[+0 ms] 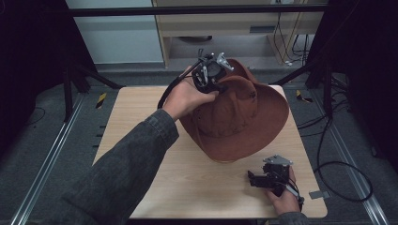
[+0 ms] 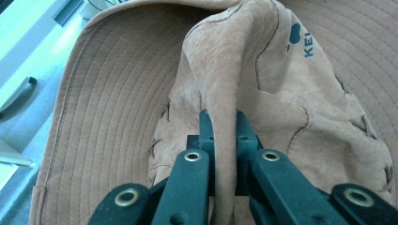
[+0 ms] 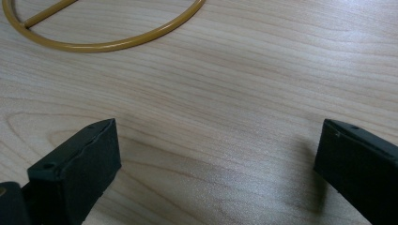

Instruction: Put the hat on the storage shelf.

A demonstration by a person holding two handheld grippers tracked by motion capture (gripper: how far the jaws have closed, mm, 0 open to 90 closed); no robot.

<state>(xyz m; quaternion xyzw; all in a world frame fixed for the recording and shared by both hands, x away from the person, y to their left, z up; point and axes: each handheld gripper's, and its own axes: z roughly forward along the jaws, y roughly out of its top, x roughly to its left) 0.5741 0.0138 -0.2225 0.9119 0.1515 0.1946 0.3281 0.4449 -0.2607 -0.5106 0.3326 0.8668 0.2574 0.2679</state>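
High view, nearest the person: the right hand-held gripper rests low over the near right part of the bench, in the person's right hand. Its jaws stand wide apart with nothing between them, and in the right gripper view they frame bare pale wood. Beyond them in that view lies part of a thin yellow ring with a straight bar across it, flat on the wood and well apart from the jaws.

Farther in, one brown wide-brimmed hat fills the middle of the bench, tilted, with its near brim edge low towards the wood and its far side lifted. The left hand-held gripper comes from the left hand at the far end of a dark grey sleeve and meets the hat at the top of its crown. In the left gripper view its jaws are pressed together on a pinched-up fold of the suede crown, the fold standing upright between the pads. A dark printed mark shows on the crown to the right of the fold, and the stitched brim curves round behind it.

Count: two hand-held grippers, one hat, one yellow ring
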